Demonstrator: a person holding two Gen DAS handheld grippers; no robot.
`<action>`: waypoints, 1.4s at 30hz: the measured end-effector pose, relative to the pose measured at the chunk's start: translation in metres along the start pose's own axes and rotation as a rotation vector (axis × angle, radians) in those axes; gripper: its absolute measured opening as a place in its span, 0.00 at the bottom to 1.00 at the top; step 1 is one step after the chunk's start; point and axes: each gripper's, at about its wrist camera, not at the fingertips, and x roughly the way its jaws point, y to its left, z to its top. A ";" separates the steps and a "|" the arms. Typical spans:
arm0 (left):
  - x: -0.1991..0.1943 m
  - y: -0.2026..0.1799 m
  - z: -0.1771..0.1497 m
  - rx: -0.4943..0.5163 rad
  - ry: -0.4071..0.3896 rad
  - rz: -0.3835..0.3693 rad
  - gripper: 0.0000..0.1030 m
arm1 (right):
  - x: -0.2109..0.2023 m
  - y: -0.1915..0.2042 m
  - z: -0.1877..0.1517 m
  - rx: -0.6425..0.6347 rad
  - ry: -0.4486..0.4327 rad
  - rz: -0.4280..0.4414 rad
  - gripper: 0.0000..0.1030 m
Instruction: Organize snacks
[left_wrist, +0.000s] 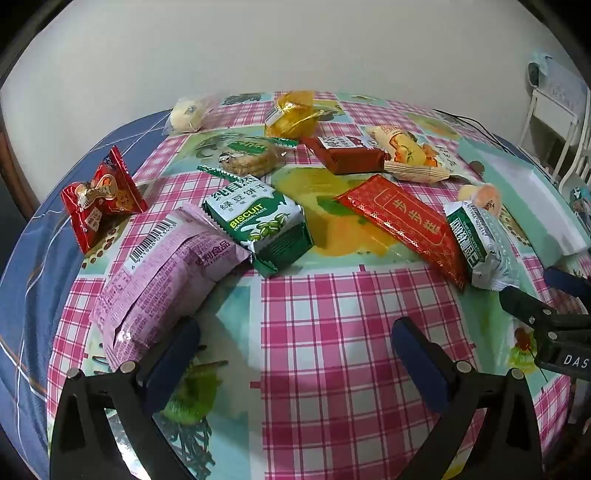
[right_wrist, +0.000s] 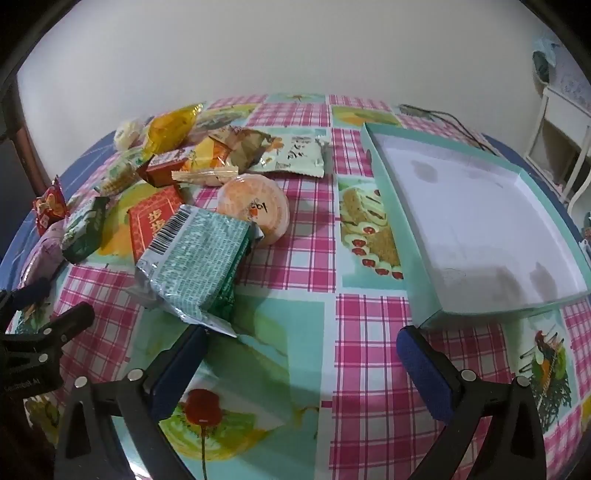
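Claws are both gaping empty; your right claw is sitting nearest the teal biscuit pack, lying just upper left.

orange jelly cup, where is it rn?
Right wrist view, centre-left: the orange jelly cup lies on the tablecloth, touching the teal-white biscuit pack, left of the box.

Both wrist cameras are looking steeply down, close to the checked tablecloth — sharing the snack pile toward 12 o'clock.
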 end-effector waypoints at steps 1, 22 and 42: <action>0.000 0.000 0.000 0.000 -0.001 0.000 1.00 | -0.001 0.000 0.000 -0.001 -0.002 -0.001 1.00; -0.001 -0.001 -0.002 0.003 -0.003 0.001 1.00 | 0.000 0.001 0.000 0.001 -0.003 -0.001 1.00; -0.002 -0.003 -0.002 0.005 -0.003 0.003 1.00 | 0.000 0.001 0.002 0.002 -0.001 0.000 1.00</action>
